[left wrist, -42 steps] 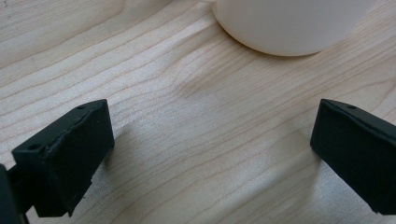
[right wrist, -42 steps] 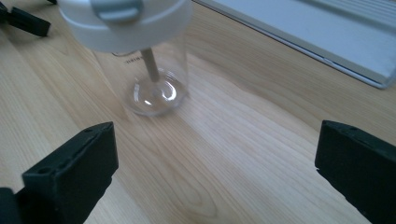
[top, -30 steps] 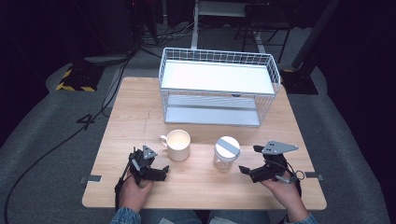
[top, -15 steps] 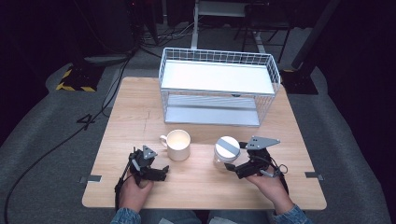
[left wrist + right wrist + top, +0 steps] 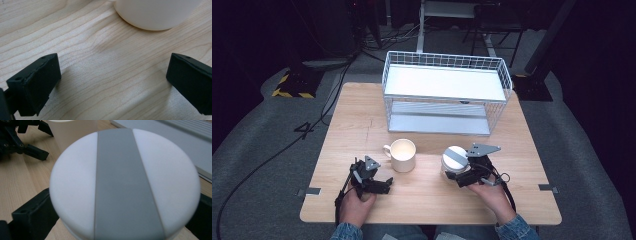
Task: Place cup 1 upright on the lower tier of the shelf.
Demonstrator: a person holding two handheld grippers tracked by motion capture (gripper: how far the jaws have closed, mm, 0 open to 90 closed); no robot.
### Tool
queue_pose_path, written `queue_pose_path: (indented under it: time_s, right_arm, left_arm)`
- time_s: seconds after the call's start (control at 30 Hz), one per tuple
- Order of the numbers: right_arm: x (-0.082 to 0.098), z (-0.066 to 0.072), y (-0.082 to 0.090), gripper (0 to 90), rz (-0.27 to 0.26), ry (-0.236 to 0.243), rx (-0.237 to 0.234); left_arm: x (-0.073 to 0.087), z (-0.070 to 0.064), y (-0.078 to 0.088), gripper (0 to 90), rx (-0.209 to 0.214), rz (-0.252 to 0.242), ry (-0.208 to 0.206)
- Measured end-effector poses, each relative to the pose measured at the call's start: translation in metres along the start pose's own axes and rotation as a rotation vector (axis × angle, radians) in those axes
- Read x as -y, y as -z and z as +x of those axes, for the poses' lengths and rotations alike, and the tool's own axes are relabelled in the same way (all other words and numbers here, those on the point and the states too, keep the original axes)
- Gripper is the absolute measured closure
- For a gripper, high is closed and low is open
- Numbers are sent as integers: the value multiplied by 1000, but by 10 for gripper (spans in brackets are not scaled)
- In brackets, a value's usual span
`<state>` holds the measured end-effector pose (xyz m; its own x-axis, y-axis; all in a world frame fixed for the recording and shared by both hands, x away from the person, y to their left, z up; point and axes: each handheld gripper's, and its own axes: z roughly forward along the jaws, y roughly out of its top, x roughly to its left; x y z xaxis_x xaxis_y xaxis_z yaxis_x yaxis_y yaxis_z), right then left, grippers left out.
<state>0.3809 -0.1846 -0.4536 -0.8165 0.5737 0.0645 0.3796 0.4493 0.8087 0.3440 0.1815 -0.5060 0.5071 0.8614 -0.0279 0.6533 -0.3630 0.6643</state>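
Note:
A jar with a white lid crossed by a grey stripe stands on the wooden table right of centre. My right gripper has reached it from the near right, open, one jaw on each side of the jar under the lid. A cream mug stands to the jar's left, handle pointing left. My left gripper rests low over the table just in front of the mug, open, with bare wood between its jaws.
A white wire rack with two shelves stands at the back of the table; its lower shelf lies just beyond the jar. The left gripper sits beyond the jar at the upper left. Cables lie on the floor at the left.
My right gripper has moved left and forward from the table's right side until its jaws straddle the jar. The left gripper, mug and jar have not moved.

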Motion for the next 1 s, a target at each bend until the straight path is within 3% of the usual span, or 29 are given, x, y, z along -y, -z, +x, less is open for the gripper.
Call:
queue_pose_path:
  time_s: [0.3,0.53,1.0]
  right_arm:
    - [-2,1,-5,0,2,2,22]
    - [-2,0,-4,64,10,-2,8]
    - [-3,2,-3,75,26,8,9]
  left_arm:
    - [0,0,0,0,0,0,0]
    - [0,0,0,0,0,0,0]
    - [0,0,0,0,0,0,0]
